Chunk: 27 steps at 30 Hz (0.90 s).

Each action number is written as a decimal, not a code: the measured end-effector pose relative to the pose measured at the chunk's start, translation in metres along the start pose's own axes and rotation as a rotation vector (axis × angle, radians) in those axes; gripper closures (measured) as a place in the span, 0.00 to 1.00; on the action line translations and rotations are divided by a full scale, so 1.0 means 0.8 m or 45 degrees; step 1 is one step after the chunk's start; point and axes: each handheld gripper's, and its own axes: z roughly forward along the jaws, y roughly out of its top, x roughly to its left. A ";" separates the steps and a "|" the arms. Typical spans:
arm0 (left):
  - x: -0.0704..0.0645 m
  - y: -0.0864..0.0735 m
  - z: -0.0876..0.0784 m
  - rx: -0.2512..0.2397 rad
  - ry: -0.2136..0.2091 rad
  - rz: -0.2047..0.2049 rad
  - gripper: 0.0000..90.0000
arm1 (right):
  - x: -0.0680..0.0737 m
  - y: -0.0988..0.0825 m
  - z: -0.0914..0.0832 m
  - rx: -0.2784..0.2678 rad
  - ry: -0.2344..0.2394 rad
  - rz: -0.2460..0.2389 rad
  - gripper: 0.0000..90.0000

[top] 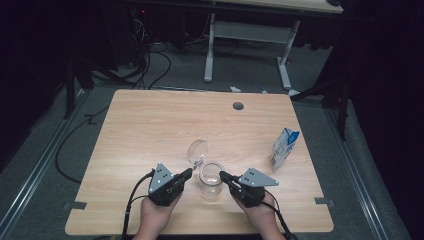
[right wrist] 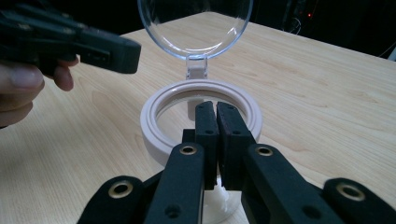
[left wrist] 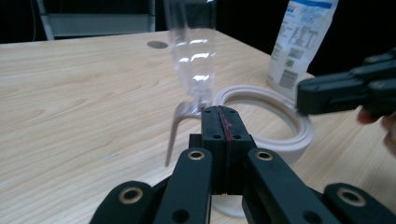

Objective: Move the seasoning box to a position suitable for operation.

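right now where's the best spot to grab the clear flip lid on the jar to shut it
Grip the clear lid at its free top rim, coming from above: it stands upright on the hinge behind the jar's white collar, so that edge is clear and swings down easily.

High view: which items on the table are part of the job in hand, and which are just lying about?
In the job:
- clear jar with white rim, between both tools
- its hinged clear lid, flipped open
- left tool, shut
- right tool, shut

Lying about:
- blue-and-white carton, standing apart near the table's right edge
- second table behind
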 end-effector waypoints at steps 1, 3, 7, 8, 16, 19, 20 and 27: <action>0.003 -0.003 -0.001 0.012 0.009 0.006 1.00 | -0.001 0.001 -0.002 -0.003 -0.003 0.000 0.97; 0.010 -0.008 -0.004 0.040 0.021 0.005 1.00 | -0.004 0.002 -0.006 -0.011 -0.017 0.005 0.97; 0.024 -0.018 -0.009 0.081 0.011 -0.023 0.87 | -0.012 0.001 -0.012 -0.020 -0.039 0.019 0.96; 0.026 -0.021 -0.010 0.084 0.011 -0.022 0.85 | -0.013 0.000 -0.013 -0.018 -0.044 0.026 0.95; 0.038 -0.038 -0.011 0.143 0.063 -0.016 0.67 | -0.026 -0.006 -0.020 0.003 -0.101 0.048 0.91; 0.042 -0.042 -0.013 0.153 0.079 -0.017 0.64 | -0.031 -0.010 -0.023 0.012 -0.113 0.062 0.88; 0.043 -0.042 -0.014 0.156 0.083 -0.016 0.62 | -0.033 -0.011 -0.025 0.011 -0.123 0.068 0.86; 0.047 -0.044 -0.013 0.162 0.087 -0.035 0.50 | -0.052 -0.020 -0.040 0.020 -0.188 0.129 0.73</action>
